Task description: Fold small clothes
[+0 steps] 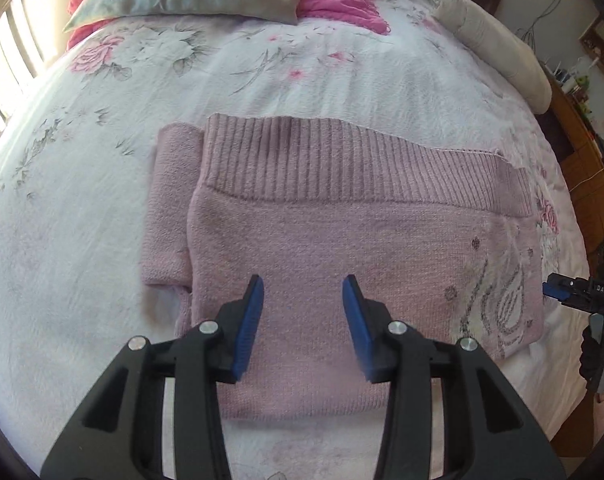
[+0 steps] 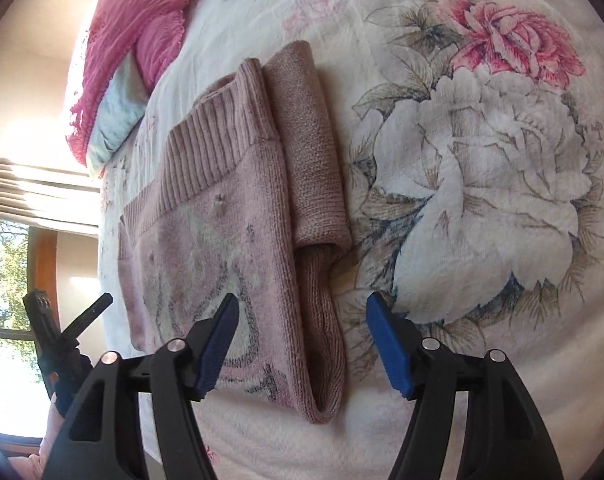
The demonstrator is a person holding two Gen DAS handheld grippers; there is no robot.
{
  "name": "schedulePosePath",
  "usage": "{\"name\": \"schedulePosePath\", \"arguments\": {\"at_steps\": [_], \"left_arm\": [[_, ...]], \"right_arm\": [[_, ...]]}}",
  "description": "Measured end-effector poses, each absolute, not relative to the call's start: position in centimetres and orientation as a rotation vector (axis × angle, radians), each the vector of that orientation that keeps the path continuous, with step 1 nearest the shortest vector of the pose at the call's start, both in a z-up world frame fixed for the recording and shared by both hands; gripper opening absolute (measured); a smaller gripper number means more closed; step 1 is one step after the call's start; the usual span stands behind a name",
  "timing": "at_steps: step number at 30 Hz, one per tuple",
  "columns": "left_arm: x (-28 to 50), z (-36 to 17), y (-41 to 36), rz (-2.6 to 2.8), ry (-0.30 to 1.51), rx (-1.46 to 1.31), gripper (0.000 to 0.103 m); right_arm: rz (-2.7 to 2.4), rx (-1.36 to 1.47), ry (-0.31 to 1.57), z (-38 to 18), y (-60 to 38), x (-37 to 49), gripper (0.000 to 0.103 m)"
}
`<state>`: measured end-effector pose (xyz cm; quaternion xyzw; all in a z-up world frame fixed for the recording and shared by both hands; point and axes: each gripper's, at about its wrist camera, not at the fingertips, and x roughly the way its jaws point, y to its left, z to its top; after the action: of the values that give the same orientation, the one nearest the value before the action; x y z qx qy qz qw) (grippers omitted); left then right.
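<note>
A: Left tongs spread wide, empty, hovering over the pink sweater's near half. Right tongs wide too, straddling its folded sleeve.

B: Mid-fold, I judge. Ribbed hem points away; long axis crosswise on the bed. Next: pinch an edge.

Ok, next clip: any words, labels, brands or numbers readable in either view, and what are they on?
"DAS": small white letters on the black body of the right tool, at the left wrist view's right edge; blurred, so uncertain.
Pink sweater: grey decorative motif only, no letters.
Floral bedspread: no text.
</note>
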<state>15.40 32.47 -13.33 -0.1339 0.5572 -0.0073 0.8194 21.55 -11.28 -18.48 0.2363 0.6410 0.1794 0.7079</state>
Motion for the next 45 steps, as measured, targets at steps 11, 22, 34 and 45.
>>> {"name": "schedulePosePath", "arguments": {"at_steps": [11, 22, 34, 45], "left_arm": [[19.0, -19.2, 31.5, -0.041, 1.280, -0.343, 0.041], [19.4, -20.1, 31.8, -0.059, 1.296, -0.348, 0.043], [19.6, -20.5, 31.5, -0.065, 1.295, -0.327, 0.044], [16.7, -15.5, 34.2, -0.096, 1.228, -0.453, 0.045]], "right_arm": [[0.418, 0.691, 1.419, -21.9, -11.2, 24.3, 0.062], [0.497, 0.658, 1.444, -22.4, -9.3, 24.2, 0.041], [0.446, 0.623, 1.456, -22.7, -9.2, 24.0, 0.030], [0.608, 0.634, 1.328, -12.9, -4.0, 24.1, 0.019]]}}
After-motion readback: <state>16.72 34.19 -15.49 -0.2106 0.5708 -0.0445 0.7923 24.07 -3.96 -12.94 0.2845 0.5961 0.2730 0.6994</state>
